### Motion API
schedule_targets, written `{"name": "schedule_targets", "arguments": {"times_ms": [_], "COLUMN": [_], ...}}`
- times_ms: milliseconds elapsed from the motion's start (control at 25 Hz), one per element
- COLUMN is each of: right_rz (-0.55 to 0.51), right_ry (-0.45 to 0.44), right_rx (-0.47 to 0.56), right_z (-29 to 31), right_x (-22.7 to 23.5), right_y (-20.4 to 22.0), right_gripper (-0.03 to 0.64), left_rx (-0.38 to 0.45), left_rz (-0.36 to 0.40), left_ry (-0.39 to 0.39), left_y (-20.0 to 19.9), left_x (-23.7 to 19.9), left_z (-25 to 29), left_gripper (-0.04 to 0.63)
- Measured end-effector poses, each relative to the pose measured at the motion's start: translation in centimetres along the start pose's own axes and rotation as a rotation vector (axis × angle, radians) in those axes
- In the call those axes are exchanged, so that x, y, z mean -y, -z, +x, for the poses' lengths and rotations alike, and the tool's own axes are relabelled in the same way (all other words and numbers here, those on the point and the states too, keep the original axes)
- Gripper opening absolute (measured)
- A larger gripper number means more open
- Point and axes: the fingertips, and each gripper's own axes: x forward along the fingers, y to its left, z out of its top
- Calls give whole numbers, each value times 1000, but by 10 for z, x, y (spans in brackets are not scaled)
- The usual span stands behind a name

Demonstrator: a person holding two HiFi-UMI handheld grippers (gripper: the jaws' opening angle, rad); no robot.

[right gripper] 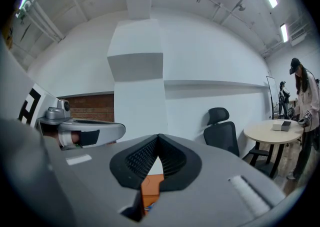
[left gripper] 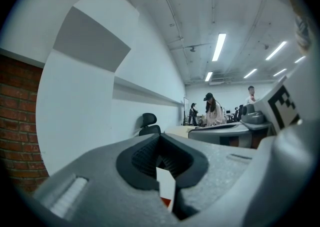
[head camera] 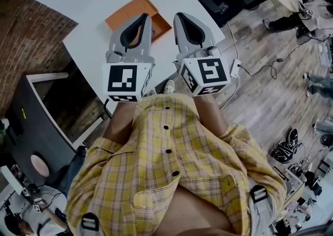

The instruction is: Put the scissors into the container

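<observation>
My left tongs (head camera: pixel 143 17) and right tongs (head camera: pixel 180 16) are both pressed together and empty. The orange container (head camera: pixel 127 15) lies just beyond them on the counter (head camera: pixel 93 1), nearer my left. The scissors are not in view, so I cannot tell their axis.

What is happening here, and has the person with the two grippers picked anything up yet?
A person in a yellow checked shirt holds the left gripper and the right gripper side by side, out over a white table. Both grippers have their fingers closed together with nothing between them. An open orange container sits on the table just ahead of them. No scissors can be made out in any view, so the task does not look started.
</observation>
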Motion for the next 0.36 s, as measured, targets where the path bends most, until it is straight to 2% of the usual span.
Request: {"name": "schedule_targets", "arguments": {"times_ms": [360], "right_rz": [-2], "right_ry": [-6], "right_rx": [2], "right_z": [-4], "right_x": [-2], "right_y": [-5], "right_gripper": [6], "left_rx": [14], "left_rz": [9], "left_ry": [5], "left_y": [-8], "left_x": [4], "left_z": [-2], "left_gripper": [5]}}
